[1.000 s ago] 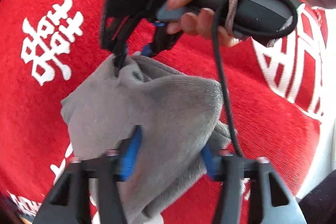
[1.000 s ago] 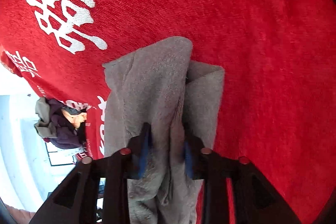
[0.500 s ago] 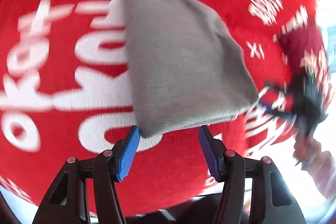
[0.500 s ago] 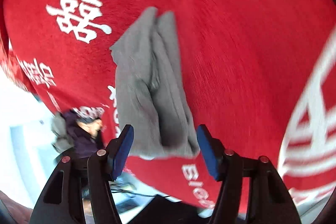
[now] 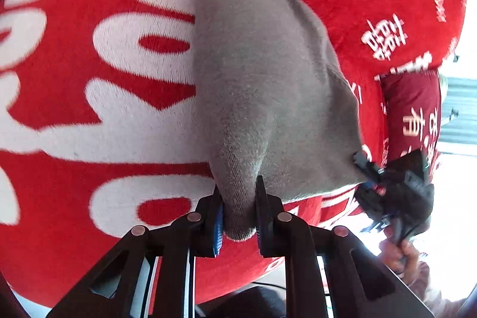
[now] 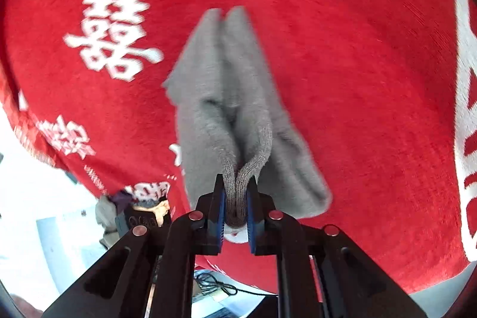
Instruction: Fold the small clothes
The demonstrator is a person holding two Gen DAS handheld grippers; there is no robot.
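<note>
On the red cloth (image 5: pixel 98 145) with white lettering lies a grey sock (image 5: pixel 256 73), folded along its length. At its near left corner the left gripper (image 5: pixel 238 216) has just been closing, and its blue pads now pinch a bunched fold of the sock. Further right, at the opposite near corner, the right gripper (image 6: pixel 235 210) has likewise just been closing and clamps the ribbed cuff edges between its pads. Off the cloth's left edge in the right wrist view sits a heap of clothes (image 6: pixel 131 210).

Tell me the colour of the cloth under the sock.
Red with white characters, the cloth under the sock shows best in the right wrist view.
</note>
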